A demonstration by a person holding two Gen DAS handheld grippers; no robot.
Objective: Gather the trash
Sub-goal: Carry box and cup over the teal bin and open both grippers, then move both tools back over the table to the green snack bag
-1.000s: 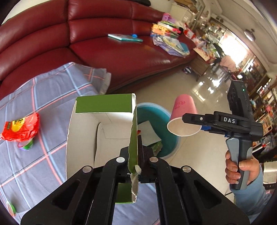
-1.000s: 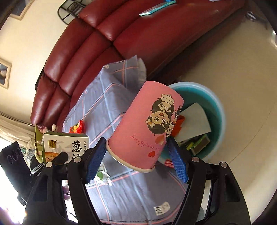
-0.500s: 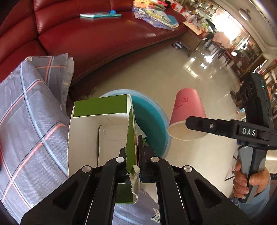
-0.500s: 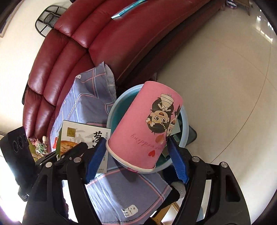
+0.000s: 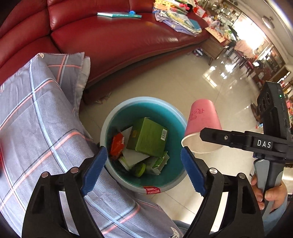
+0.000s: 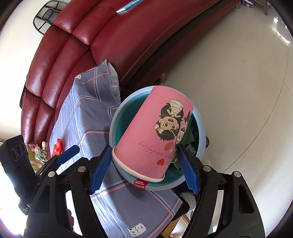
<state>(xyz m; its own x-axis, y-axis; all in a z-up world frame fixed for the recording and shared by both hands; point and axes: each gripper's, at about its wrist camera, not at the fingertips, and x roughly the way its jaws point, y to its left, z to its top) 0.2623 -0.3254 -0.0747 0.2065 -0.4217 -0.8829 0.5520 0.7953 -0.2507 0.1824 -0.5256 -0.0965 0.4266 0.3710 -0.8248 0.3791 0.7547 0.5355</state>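
Observation:
My left gripper (image 5: pixel 143 150) hangs over the teal bin (image 5: pixel 142 99), its jaws opening with nothing between them. A green box (image 5: pixel 148 137) lies inside the bin on top of other wrappers and paper. My right gripper (image 6: pixel 144 150) is shut on a pink paper cup (image 6: pixel 146 131) with a cartoon print, held by its rim end and tilted bottom-up. The cup (image 5: pixel 201 119) hovers over the bin's right rim. In the right wrist view the bin (image 6: pixel 113 124) shows behind the cup, and one blue pad of the left gripper's fingers (image 6: pixel 68 152) shows at the left.
A table under a grey plaid cloth (image 5: pixel 36 119) touches the bin's left side. A red wrapper (image 6: pixel 57 146) lies on the cloth. A red leather sofa (image 5: pixel 119 36) with a book (image 5: pixel 119 15) stands behind. A person's hand (image 5: pixel 271 195) grips the right handle over shiny tiled floor.
The left gripper opened and the green box dropped from it into the bin. The right gripper with the pink cup came lower and closer over the bin.

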